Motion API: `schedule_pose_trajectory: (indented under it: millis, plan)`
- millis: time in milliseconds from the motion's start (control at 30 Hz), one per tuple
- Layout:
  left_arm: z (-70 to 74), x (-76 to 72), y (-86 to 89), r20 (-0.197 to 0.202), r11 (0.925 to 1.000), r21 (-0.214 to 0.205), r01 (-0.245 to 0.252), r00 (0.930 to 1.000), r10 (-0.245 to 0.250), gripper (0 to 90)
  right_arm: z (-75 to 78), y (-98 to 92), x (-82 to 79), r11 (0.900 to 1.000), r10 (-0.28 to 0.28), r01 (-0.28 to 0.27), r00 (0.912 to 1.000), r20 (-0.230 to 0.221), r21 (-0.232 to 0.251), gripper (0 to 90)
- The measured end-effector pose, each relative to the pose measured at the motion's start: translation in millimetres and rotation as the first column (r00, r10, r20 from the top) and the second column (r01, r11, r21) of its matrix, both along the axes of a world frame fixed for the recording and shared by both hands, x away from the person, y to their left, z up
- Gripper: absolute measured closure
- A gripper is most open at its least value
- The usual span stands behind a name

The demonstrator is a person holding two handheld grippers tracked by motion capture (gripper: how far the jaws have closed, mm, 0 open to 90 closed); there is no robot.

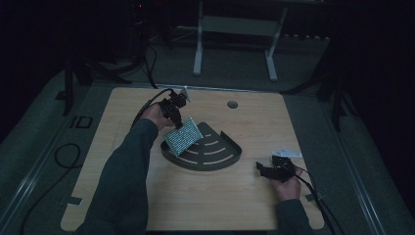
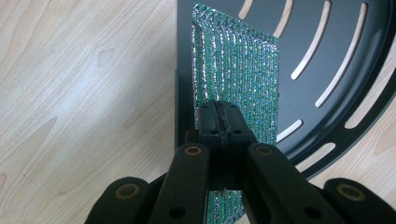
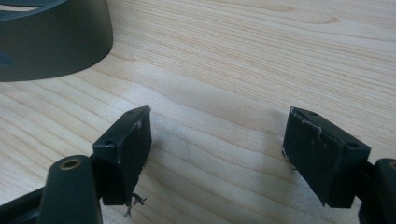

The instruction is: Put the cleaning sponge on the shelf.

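Observation:
A glittery green scouring pad (image 1: pixel 183 136) (image 2: pixel 236 74) hangs tilted over the left side of a dark quarter-round slotted tray (image 1: pixel 215 159) (image 2: pixel 336 70). My left gripper (image 1: pixel 175 117) (image 2: pixel 220 122) is shut on the pad's near edge, jaws pressed together with the pad pinched between them. Over at the table's right front, my right gripper (image 1: pixel 266 169) (image 3: pixel 217 149) rests low over bare wood with its jaws wide apart and nothing between them. The tray's curved wall (image 3: pixel 51 44) shows at the upper left of the right gripper view.
The wooden table (image 1: pixel 254 196) has a round cable hole (image 1: pixel 232 104) near its far edge. Cables trail from both grippers. A white desk frame (image 1: pixel 235 44) stands on the floor beyond the table.

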State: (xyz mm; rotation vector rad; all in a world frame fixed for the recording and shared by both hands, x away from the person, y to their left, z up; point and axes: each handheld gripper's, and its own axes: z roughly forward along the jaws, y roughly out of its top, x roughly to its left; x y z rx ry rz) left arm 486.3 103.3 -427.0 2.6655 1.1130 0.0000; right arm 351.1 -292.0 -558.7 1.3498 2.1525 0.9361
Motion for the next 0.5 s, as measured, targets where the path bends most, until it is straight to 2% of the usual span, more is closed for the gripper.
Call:
schedule_pose_trajectory:
  millis: [500]
  plan:
    - [-14.0, 2.6, -8.5, -0.006, 0.9993, 0.034, 0.013, 0.9999, -0.012, 89.7, 0.0, 0.1, 0.0, 1.0000, 0.000, 0.000, 1.0000, 0.000, 0.001, 23.1]
